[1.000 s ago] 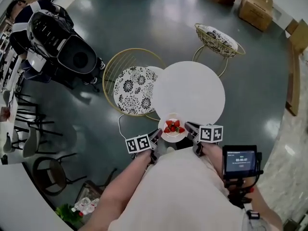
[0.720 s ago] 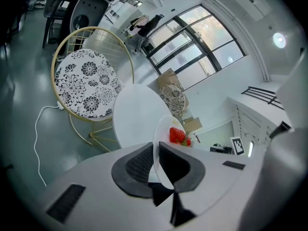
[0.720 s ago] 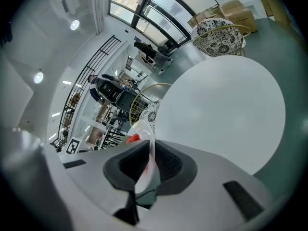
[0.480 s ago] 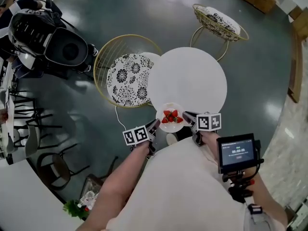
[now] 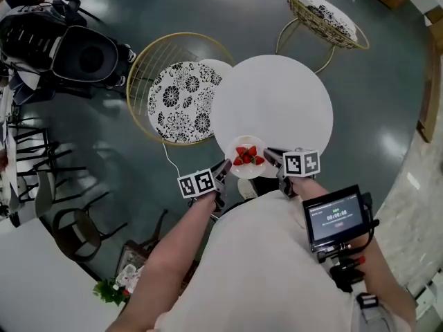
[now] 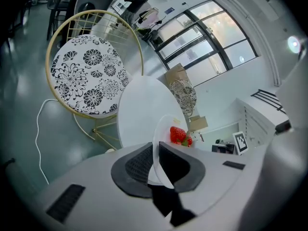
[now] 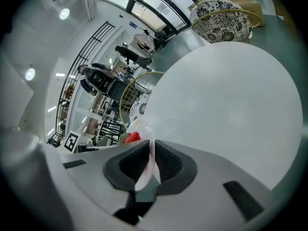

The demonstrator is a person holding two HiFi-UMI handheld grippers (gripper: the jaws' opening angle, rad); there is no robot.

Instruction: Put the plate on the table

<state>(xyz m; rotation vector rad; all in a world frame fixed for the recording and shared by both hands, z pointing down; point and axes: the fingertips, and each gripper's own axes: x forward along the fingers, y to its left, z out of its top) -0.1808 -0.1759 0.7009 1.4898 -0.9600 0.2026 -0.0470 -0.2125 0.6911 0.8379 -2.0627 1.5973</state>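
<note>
A small white plate [image 5: 247,158] with red strawberries [image 5: 248,156] hangs over the near edge of the round white table [image 5: 277,102]. My left gripper [image 5: 223,172] is shut on the plate's left rim, and my right gripper [image 5: 271,158] is shut on its right rim. In the left gripper view the plate rim [image 6: 156,143] stands pinched between the dark pads of the left gripper [image 6: 157,160], with the strawberries [image 6: 179,134] beyond and the table [image 6: 137,112] ahead. The right gripper [image 7: 152,160] clamps the plate [image 7: 143,129] the same way, with the table [image 7: 231,105] filling the right gripper view.
A gold wire chair with a floral cushion [image 5: 181,101] stands against the table's left side, and a second one [image 5: 325,14] at the far side. A black wheeled seat [image 5: 76,50] is at far left. A screen device [image 5: 337,216] rides on the right forearm.
Both grippers have carried the plate forward, from short of the table to over its near edge. The table now sits closer in the head view.
</note>
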